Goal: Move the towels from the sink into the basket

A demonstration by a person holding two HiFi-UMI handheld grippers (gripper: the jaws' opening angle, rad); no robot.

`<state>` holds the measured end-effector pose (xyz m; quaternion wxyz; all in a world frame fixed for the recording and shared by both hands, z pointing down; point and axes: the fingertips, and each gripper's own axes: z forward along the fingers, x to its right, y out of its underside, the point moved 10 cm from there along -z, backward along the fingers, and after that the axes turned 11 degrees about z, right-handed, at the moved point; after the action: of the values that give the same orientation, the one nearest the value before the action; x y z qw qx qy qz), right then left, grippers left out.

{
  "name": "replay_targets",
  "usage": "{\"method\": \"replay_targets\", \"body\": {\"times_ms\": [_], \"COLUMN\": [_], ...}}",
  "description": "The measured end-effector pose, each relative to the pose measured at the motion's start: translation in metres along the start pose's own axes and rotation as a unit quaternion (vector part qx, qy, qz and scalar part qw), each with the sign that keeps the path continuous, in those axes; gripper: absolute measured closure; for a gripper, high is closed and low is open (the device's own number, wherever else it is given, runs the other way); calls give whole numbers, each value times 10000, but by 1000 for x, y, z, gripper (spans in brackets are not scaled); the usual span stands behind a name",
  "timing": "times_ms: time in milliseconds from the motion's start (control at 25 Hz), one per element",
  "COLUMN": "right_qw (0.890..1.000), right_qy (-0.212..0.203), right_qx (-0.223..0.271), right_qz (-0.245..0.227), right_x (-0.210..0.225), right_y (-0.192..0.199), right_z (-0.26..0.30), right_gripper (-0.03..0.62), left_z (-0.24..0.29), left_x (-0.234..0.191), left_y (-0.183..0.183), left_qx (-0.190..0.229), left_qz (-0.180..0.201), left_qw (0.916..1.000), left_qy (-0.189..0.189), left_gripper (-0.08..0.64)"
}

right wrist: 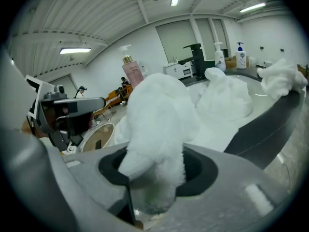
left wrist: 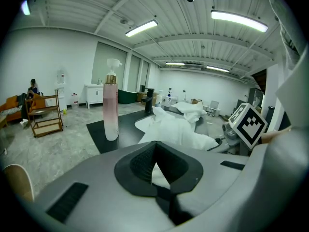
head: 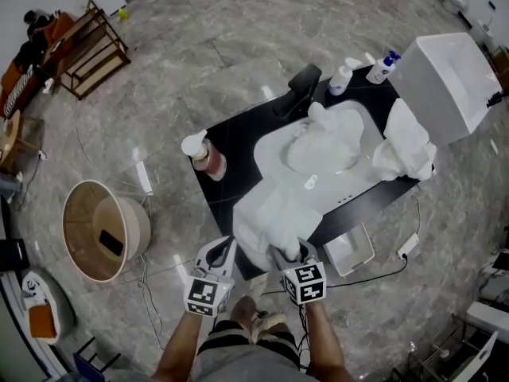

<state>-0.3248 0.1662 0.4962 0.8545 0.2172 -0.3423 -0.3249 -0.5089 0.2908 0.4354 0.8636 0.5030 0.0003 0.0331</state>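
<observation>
Your right gripper (head: 280, 255) sits at the lower centre of the head view, and its jaws are clenched on a thick bunch of the white towel (head: 274, 213). In the right gripper view that bunch fills the gap between the jaws and bulges up above them. Your left gripper (head: 227, 249) is just beside it, to the left. Its jaws are drawn nearly together, pinching a thin wedge of the same towel's edge.

That towel lies over the near edge of the black bench (head: 231, 146), spilling out from the white sink (head: 266, 146) toward you. A heap of towels (head: 322, 146) rests in the sink bowl at centre right. Another towel (head: 406, 146) hangs at the bench's right end.

A pink pump bottle (head: 208, 157) stands upright on the bench's left corner. The round basket (head: 137, 228) stands on the floor at the left of the frame, well apart from the bench and from both grippers.
</observation>
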Motion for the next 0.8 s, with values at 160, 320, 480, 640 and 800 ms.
{"method": "replay_targets", "body": {"times_ms": [160, 320, 480, 640, 800], "right_qw": [9998, 9997, 9980, 9937, 9857], "right_qy": [-62, -45, 28, 225, 541], "right_qx": [45, 237, 626, 1097, 1596], "right_qz": [165, 75, 43, -1, -70], "right_x": [2, -6, -19, -26, -32], "right_y": [-3, -11, -28, -48, -62], "right_z": [-3, -12, -39, -81, -132], "right_gripper": [397, 423, 431, 431, 431], "left_z": [-6, -11, -20, -26, -30], "left_x": [-2, -4, -5, -1, 14], "left_y": [-1, -12, -32, -64, -100], "left_qx": [40, 173, 349, 645, 986], "left_qz": [71, 123, 304, 506, 740], "left_qw": [10000, 9998, 9989, 9965, 9915], "left_qy": [5, -23, 11, 130, 405], "left_gripper": [551, 551, 551, 551, 551]}}
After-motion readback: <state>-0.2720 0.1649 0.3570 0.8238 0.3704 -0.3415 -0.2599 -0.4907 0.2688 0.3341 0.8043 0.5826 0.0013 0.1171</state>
